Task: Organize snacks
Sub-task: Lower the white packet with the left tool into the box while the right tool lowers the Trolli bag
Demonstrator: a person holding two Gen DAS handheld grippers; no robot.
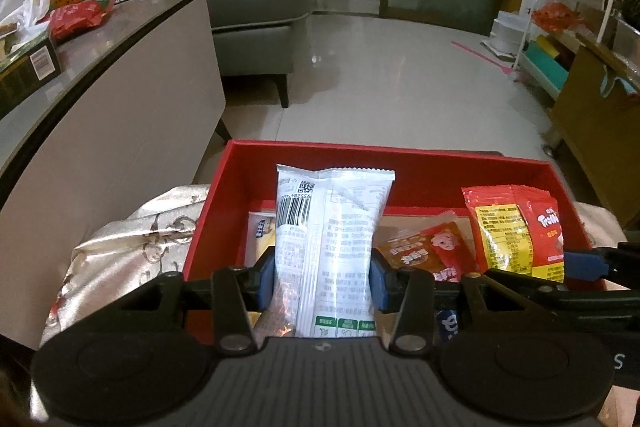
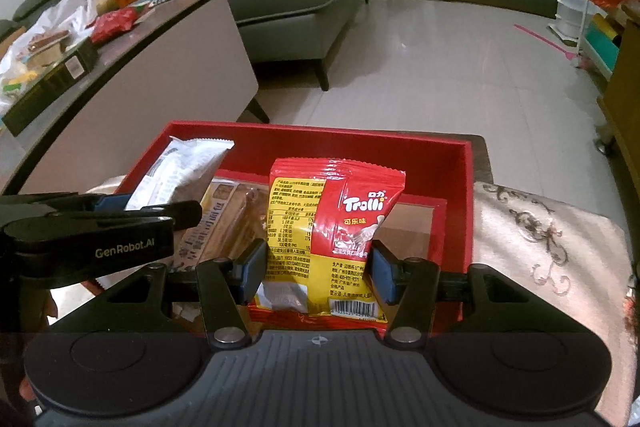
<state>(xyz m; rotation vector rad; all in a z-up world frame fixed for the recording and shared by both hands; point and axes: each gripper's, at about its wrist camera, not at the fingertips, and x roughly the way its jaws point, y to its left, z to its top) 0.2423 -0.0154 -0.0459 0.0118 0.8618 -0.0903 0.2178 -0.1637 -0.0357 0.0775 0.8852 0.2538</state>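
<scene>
Hanging over the red box (image 1: 420,163), both tongs carry a snack pointed down into it. The left tongs (image 1: 322,279) are pinched on a white packet (image 1: 332,223), blue pads pressed against its two long edges; the packet stands nearly upright, its long axis running away from the tongs toward the box's far wall, over the left half. The right tongs (image 2: 316,267) are pinched the same way on a red and yellow Trolli bag (image 2: 336,223), upright over the middle of the box, top seam toward the far wall. The two tongs sit side by side, close but apart. I judge the coming move as lowering and releasing: each pack lies straight ahead of and below its own tongs, with loose snacks already on the box floor beneath, among them an orange-red sachet (image 1: 424,247).

The red box rests on a pale embroidered cloth (image 2: 540,227). Readable writing: "Trolli" on the bag, with Chinese characters beneath and a barcode near its bottom; a barcode and fine print on the white packet; "GenRobot.AI" on the left tool's side.
</scene>
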